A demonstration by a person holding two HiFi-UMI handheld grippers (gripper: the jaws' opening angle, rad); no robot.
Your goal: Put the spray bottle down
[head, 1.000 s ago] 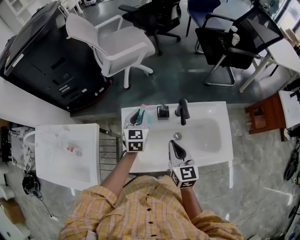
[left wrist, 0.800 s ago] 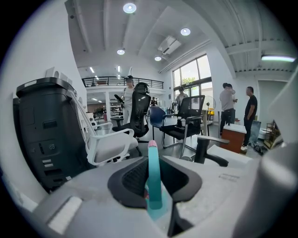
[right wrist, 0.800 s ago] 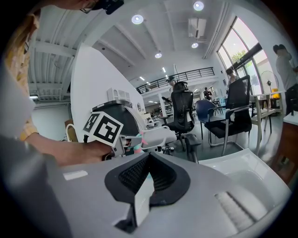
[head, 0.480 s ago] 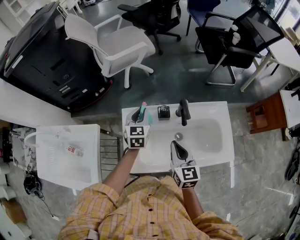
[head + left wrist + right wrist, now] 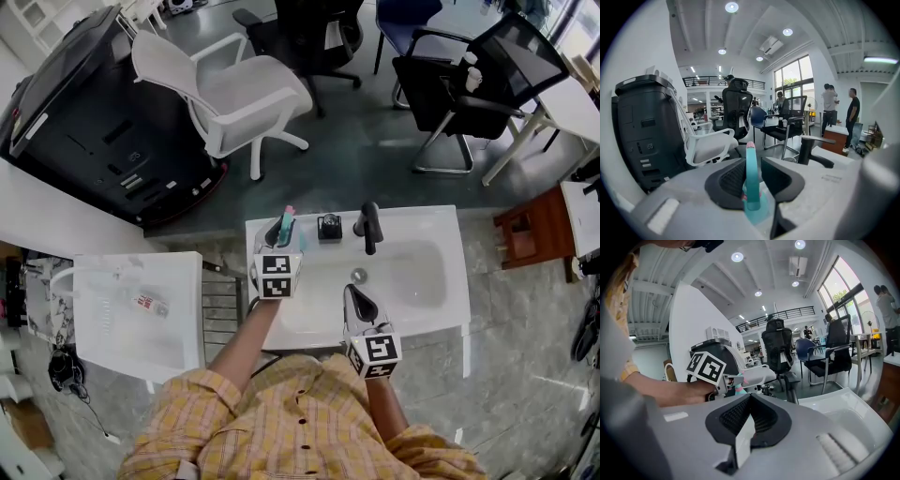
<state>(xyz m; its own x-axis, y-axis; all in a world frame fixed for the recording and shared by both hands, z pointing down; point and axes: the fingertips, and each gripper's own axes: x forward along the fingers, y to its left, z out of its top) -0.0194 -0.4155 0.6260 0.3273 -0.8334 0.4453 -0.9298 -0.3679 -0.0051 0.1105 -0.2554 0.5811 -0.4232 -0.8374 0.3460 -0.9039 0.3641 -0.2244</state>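
- 2 pads of the left claw (image 5: 752, 163) have just been opening. They now stand spread, with the teal spray bottle (image 5: 751, 190) upright between them and a sliver of gap on either side.
- Likely meaning: the release is made or nearly so. The bottle appears to stand by itself on the white tabletop (image 5: 427, 220), though the claw hides its base. What seems left is to draw the claw straight back toward 6 o'clock.
- The right claw (image 5: 749, 398) is pressed together and empty. It hovers over the front of the basin (image 5: 412, 277), at 5 o'clock from the bottle.
- Edges: in the head view the bottle sits at the tabletop's back-left corner. The left edge is just beside it at 9 o'clock and the back edge is near at 12 o'clock. A sideways brush on the way out could tip it off.
- At 3 o'clock from the bottle stands a small dark fixture (image 5: 328, 226), and past that the black faucet (image 5: 368, 225).
- Open room lies at 6 o'clock, back toward the person, and over the basin at 4 o'clock.
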